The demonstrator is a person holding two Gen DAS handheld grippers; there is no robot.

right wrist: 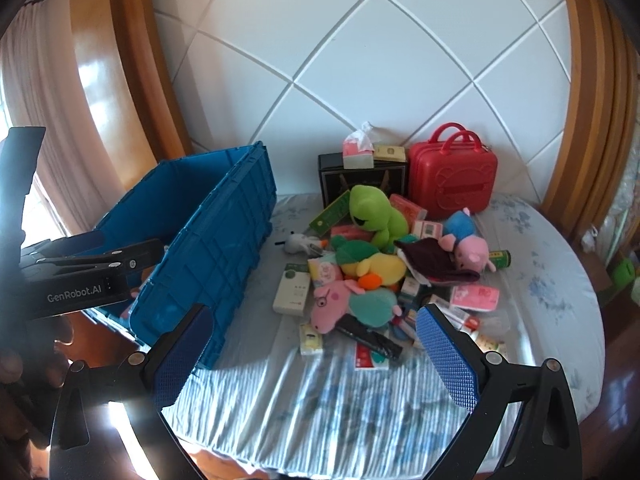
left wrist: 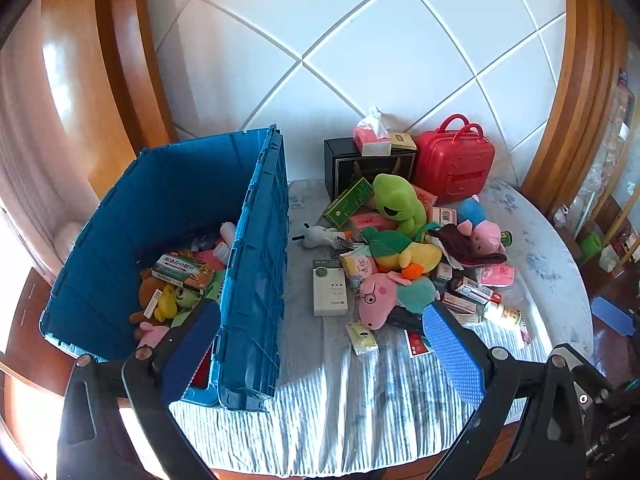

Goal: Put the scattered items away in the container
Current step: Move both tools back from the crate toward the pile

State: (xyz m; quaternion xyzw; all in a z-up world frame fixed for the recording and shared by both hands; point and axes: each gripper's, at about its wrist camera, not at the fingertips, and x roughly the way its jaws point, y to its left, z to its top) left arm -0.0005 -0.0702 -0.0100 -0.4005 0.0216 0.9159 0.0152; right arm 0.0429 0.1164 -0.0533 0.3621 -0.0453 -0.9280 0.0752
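A blue crate point(left wrist: 256, 248) point(right wrist: 208, 248) stands at the left of the bed, holding plush toys and a green medicine box point(left wrist: 184, 274). To its right lies a heap of items: a green frog plush point(left wrist: 398, 202) point(right wrist: 376, 210), a pink pig plush point(left wrist: 376, 300) point(right wrist: 332, 300), a yellow duck plush point(left wrist: 404, 250) point(right wrist: 372, 262), a white box point(left wrist: 330, 292) point(right wrist: 292, 290) and several small packets. My left gripper point(left wrist: 324, 350) is open and empty above the crate's near right wall. My right gripper point(right wrist: 316, 354) is open and empty, in front of the heap.
A red case point(left wrist: 456, 166) point(right wrist: 454, 176), a black box point(left wrist: 362, 164) point(right wrist: 360, 172) and a tissue pack point(left wrist: 370, 134) stand at the headboard. The striped bedsheet point(right wrist: 320, 400) lies bare near me. The left gripper's body point(right wrist: 80, 276) shows at the left of the right wrist view.
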